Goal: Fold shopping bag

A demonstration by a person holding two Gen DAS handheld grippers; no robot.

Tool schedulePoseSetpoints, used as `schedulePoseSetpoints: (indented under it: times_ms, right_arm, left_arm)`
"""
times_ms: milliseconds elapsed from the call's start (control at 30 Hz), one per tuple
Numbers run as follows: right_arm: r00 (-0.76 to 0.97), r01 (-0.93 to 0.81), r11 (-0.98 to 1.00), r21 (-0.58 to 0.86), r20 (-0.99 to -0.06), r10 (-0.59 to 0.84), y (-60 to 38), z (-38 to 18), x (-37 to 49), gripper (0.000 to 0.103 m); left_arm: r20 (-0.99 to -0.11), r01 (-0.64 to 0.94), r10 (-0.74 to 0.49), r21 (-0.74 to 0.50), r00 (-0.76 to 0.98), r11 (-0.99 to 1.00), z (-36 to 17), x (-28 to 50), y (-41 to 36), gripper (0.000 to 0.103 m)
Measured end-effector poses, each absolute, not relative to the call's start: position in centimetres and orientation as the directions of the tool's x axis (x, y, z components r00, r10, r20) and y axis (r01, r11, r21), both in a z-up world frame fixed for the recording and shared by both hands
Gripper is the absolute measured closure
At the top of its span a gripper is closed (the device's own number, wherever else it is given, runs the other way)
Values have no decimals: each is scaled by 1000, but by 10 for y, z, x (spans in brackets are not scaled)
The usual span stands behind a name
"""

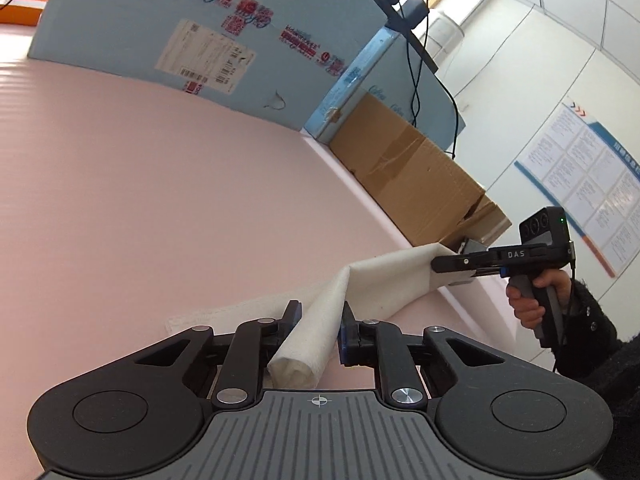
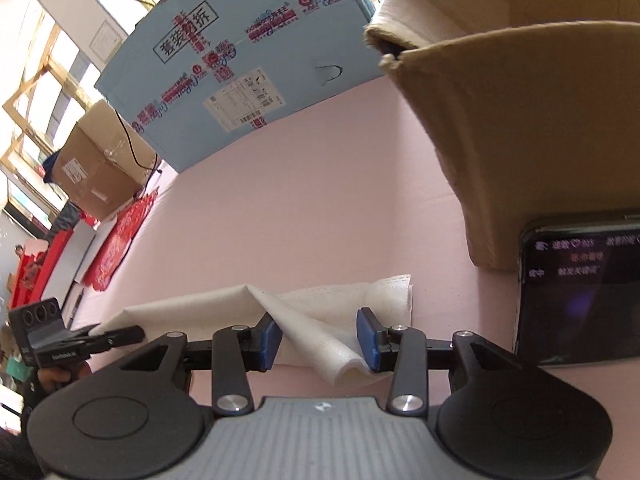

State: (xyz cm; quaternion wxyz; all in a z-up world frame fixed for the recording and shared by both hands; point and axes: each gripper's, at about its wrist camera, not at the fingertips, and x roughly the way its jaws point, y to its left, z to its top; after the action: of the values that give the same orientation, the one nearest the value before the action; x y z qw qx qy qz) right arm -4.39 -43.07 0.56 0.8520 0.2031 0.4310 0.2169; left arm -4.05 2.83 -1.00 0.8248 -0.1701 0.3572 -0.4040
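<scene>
White bag (image 1: 320,320), creased and bunched into a roll, pinched between left gripper (image 1: 320,316) fingers; half-open right gripper (image 2: 318,336) straddling another fold.

Large light-blue cardboard box (image 2: 240,64) standing at the far side of the pink worktop: a black-framed panel is showing the Chinese characters 套装勿拆; red and blue brand print is repeating along its tape, too small to read. White shipping label (image 2: 244,102) on the same box is carrying barcodes, digits illegible. Black handheld right gripper (image 1: 452,266), seen from the left wrist view, is bearing white letters "DAS". Black phone screen (image 2: 580,280) is showing blurred Chinese text. Wall poster (image 1: 580,168): unreadable.
</scene>
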Motion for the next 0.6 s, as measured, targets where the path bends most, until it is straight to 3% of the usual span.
schedulePoseSetpoints:
  times_ms: [200, 367, 467, 600]
  right_arm:
    - [564, -125, 860, 494, -678, 471, -440, 5, -49, 68]
    - [628, -200, 977, 80, -755, 190, -394, 11, -56, 71]
    - [673, -229, 973, -40, -728, 129, -378, 10, -68, 75]
    - [696, -229, 972, 44, -691, 196, -389, 12, -76, 61]
  left_arm:
    - [-473, 544, -766, -540, 435, 642, -10, -43, 26, 86]
    - [-516, 567, -714, -441, 474, 696, -4, -52, 18, 85]
    - [-524, 577, -699, -408, 486, 707, -1, -55, 15, 84]
    - [-501, 585, -727, -441, 469, 681, -5, -49, 20, 84]
